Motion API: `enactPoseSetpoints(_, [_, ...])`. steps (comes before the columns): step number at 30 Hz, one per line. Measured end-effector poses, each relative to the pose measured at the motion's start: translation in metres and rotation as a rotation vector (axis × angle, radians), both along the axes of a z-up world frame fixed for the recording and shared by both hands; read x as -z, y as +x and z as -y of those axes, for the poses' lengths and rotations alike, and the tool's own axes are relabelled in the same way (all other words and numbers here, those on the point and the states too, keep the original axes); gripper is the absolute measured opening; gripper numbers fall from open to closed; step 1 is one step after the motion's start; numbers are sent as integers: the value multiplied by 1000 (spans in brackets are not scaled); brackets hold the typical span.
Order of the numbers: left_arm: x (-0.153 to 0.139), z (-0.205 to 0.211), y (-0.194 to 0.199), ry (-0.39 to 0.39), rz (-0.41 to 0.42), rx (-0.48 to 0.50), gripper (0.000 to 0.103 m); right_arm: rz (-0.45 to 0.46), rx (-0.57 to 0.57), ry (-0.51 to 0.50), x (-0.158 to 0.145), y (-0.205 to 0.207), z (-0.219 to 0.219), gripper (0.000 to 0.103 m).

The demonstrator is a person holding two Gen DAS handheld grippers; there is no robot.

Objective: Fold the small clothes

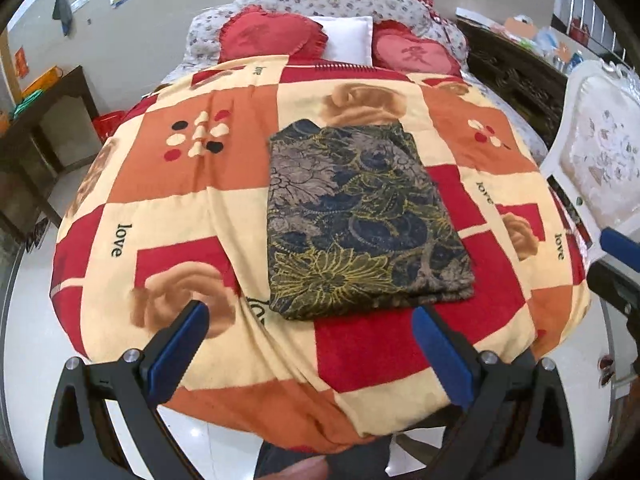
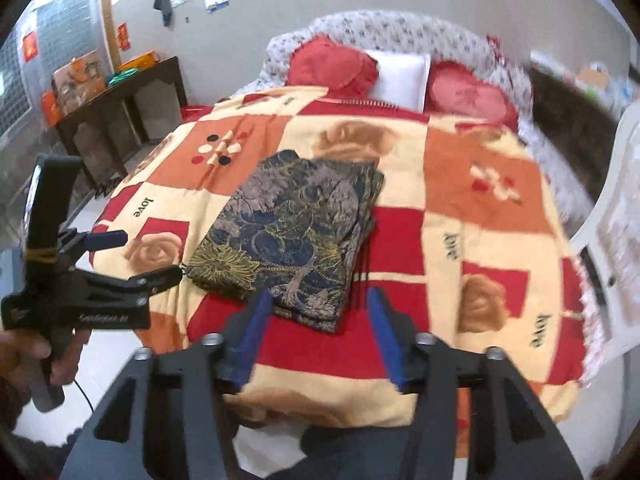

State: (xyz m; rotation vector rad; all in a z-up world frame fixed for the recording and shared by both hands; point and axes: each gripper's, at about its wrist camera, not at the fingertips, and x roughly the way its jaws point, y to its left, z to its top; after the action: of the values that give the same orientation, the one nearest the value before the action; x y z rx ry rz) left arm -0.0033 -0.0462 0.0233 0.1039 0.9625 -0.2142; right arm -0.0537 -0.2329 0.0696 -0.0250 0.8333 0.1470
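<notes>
A folded garment [image 1: 366,216] of dark cloth printed with gold and grey flowers lies flat on a bed, on a patchwork blanket [image 1: 192,160] of red, orange and cream squares marked "love". The garment sits as a neat rectangle near the foot of the bed, its layered edges stacked toward the right side as the right-hand camera shows them, which suggests the folding of this piece is finished or nearly so.

The left tongs [image 1: 308,334] hang above the near edge of the blanket with their blue pads spread wide and nothing between them. The right tongs [image 2: 320,320] are also parted and empty, their pads framing the near corner of the garment without touching it. Both pairs point down toward the cloth from above the foot of the bed, a stance that reads as a release: the garment rests on its own, with no pad pressing it.

In the right-hand view a hand [image 2: 44,354] grips the handle of the left tongs at the left of the picture, held well clear of the garment.

At the head of the bed two red heart-shaped cushions [image 1: 272,36] flank a white pillow [image 1: 348,38]. A dark side table [image 2: 120,108] stands against the wall, and a white chair [image 1: 600,152] stands beside the bed.
</notes>
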Motion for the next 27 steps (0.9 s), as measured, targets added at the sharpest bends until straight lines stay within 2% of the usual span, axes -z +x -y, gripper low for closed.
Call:
enactPoseSetpoints(3, [-7,3,-4,4,17,2,103,7,35,-58,-7,-6,2,65])
enactPoseSetpoints(6, [-12,5,-5,-2,22,9,103,0,51,-47,-8,-6,6,69])
enactPoseSetpoints(8, [-13,8,-6,2,25,10,103,-19,62,-43,-4,-4,8,78])
enactPoseSetpoints(10, [-13,10,-7,4,26,10,103,-40,71,-31,0,-3,11,82])
enactPoseSetpoints(27, [-17,16,-11,26,22,9,103,-50,62,30,1,-16,19,82])
